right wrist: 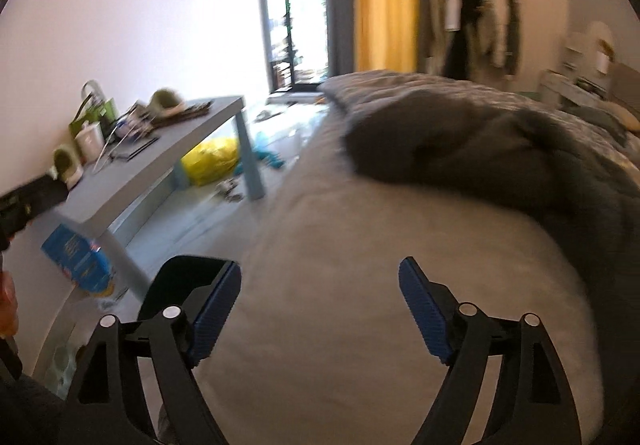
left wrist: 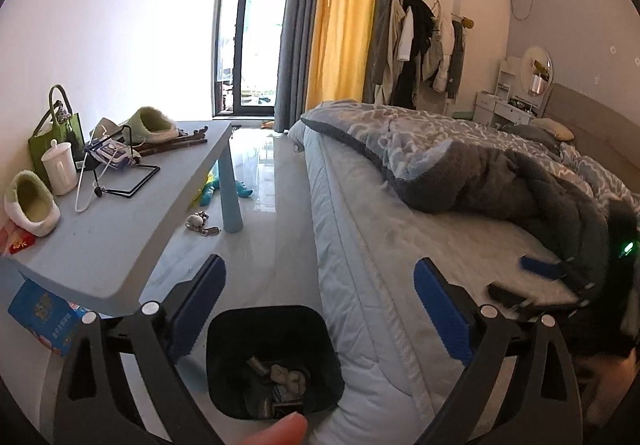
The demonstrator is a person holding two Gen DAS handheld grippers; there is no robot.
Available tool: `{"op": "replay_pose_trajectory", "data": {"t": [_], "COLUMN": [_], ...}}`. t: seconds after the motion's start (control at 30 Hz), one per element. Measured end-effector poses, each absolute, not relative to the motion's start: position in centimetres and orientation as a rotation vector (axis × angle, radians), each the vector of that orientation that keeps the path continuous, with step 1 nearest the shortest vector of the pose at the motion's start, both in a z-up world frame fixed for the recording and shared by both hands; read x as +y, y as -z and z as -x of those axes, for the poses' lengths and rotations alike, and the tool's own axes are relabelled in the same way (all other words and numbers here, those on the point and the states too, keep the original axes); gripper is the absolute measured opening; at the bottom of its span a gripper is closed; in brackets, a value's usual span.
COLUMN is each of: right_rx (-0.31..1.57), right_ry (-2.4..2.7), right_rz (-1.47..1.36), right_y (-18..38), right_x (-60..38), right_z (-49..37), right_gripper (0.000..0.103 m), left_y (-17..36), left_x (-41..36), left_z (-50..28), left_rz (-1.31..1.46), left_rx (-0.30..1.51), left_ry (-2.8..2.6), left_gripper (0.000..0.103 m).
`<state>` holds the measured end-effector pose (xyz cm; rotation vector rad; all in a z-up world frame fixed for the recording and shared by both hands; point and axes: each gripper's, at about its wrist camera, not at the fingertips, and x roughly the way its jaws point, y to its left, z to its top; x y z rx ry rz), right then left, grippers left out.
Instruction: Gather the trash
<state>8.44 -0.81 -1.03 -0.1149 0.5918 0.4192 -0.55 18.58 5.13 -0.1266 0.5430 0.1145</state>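
Both my grippers, left (left wrist: 320,285) and right (right wrist: 320,285), gape empty. Binned scraps (left wrist: 286,375) look light and crumpled; the bin (left wrist: 224,329) looks stiff, so I'd grab its rim.

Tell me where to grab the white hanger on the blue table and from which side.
Take the white hanger by its long straight wire, coming from above. It lies flat on the table, its upper end tangled among clutter, so the lower stretch on bare tabletop looks freest.
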Motion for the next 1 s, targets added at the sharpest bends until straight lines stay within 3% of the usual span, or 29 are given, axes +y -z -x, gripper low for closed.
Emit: {"op": "replay_pose_trajectory", "data": {"t": [0.57,1.0], "right_rx": [0.455,0.378], "right_ry": [-0.305,-0.261], "right_rz": [0.012,0.012], "right_y": [-2.3,-4.3], "right_x": [-12.1,-16.4], "right_z": [-1.3,4.0], "right_gripper": [0.098,0.1], "left_y": [-5.0,-6.4], "left_x": [13.6,11.7], "left_z": [4.1,7.9], "left_rz": [0.083,0.061], "left_rx": [0.534,0.456], "left_ry": [-0.131,-0.159], "left_gripper": [0.099,0.1]}}
